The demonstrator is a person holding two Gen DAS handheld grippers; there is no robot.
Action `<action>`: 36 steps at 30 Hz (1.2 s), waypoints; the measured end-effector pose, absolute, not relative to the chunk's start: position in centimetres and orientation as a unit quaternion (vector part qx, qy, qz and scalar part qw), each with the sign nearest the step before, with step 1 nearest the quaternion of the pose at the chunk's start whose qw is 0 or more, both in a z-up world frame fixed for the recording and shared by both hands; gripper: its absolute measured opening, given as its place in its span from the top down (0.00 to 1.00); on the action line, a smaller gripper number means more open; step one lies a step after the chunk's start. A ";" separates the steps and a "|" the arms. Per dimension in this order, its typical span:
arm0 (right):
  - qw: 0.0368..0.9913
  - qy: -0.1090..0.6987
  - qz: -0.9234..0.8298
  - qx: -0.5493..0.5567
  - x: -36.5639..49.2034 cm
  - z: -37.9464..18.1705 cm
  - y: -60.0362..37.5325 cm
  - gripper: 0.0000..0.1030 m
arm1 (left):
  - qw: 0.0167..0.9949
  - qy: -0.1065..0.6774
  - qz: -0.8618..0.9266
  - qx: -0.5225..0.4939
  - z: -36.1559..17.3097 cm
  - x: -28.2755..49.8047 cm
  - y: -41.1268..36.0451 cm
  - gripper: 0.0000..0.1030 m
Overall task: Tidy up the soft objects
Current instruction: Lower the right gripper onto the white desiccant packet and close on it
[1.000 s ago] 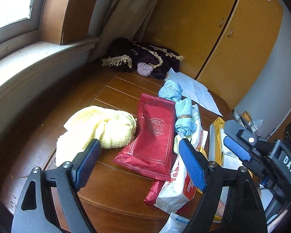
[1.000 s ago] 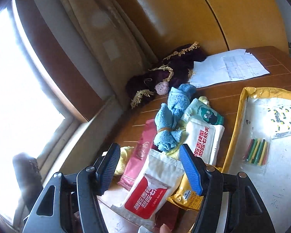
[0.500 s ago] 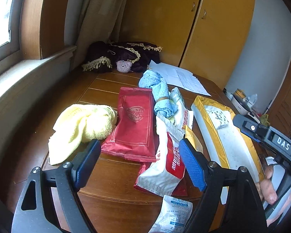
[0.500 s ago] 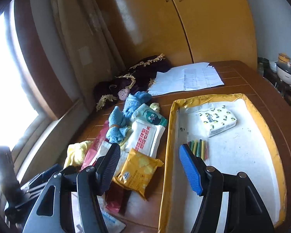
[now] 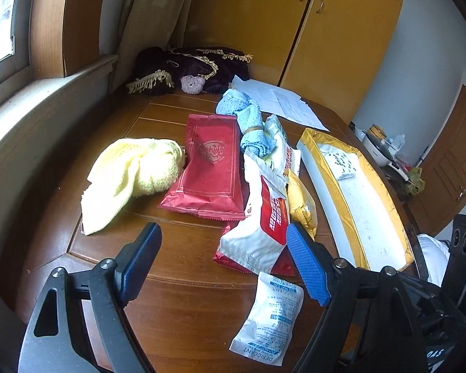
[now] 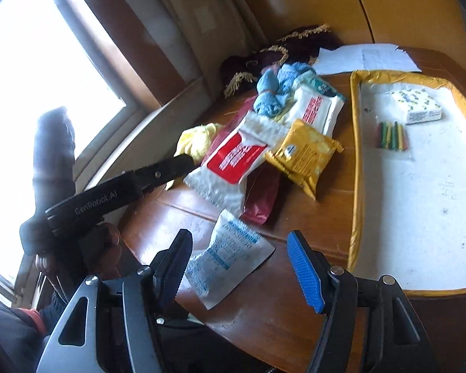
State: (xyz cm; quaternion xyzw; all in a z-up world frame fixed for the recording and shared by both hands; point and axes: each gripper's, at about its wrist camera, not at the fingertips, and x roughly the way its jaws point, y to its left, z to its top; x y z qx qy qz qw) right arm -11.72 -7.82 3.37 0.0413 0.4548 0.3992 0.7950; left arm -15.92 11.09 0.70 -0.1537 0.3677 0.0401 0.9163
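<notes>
A yellow towel (image 5: 136, 175) lies on the left of the wooden table, beside a red pouch (image 5: 212, 168). A blue cloth bundle (image 5: 248, 124) rests on a pile of packets: a white-and-red pack (image 5: 261, 227), a yellow pack (image 5: 299, 203), and a white desiccant sachet (image 5: 271, 312) near the front. My left gripper (image 5: 223, 262) hovers open above the table's front, holding nothing. My right gripper (image 6: 239, 269) is open above the desiccant sachet (image 6: 226, 255), empty. The same pile shows in the right wrist view: white-and-red pack (image 6: 233, 161), yellow pack (image 6: 304, 152), blue cloth (image 6: 273, 93).
A yellow-rimmed white tray (image 6: 355, 161) on the right holds a tissue pack (image 6: 418, 107) and coloured sticks (image 6: 391, 135). A dark fringed cloth (image 5: 189, 68) and papers (image 5: 279, 101) lie at the back. Yellow cupboards (image 5: 326, 31) stand behind; a window sill (image 5: 37, 105) runs on the left.
Both grippers pulled back toward the table's front edge; the right one swung left and now sits over the desiccant sachet. Nothing on the table moved.
</notes>
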 end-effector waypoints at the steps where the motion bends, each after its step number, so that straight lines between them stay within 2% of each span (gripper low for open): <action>1: 0.790 0.459 0.405 0.033 -11.9 3.2 -7.3 0.36 | 0.917 0.368 0.042 -0.149 0.7 -15.9 11.1 0.20; 13: 0.751 0.518 0.409 -0.013 -12.4 0.6 -3.5 0.36 | 0.919 0.367 0.033 -0.143 0.9 -16.3 11.0 0.20; 24: 0.782 0.502 0.357 -0.091 -11.8 1.1 1.8 0.35 | 0.921 0.343 0.059 -0.177 1.4 -16.8 12.8 0.20; 31: 0.780 0.509 0.359 -0.059 -11.4 1.1 -0.1 0.44 | 0.921 0.342 0.068 -0.174 1.2 -16.9 13.2 0.20; 36: 0.777 0.518 0.353 -0.059 -11.4 1.3 -1.7 0.44 | 0.918 0.347 0.064 -0.180 0.8 -16.8 13.4 0.20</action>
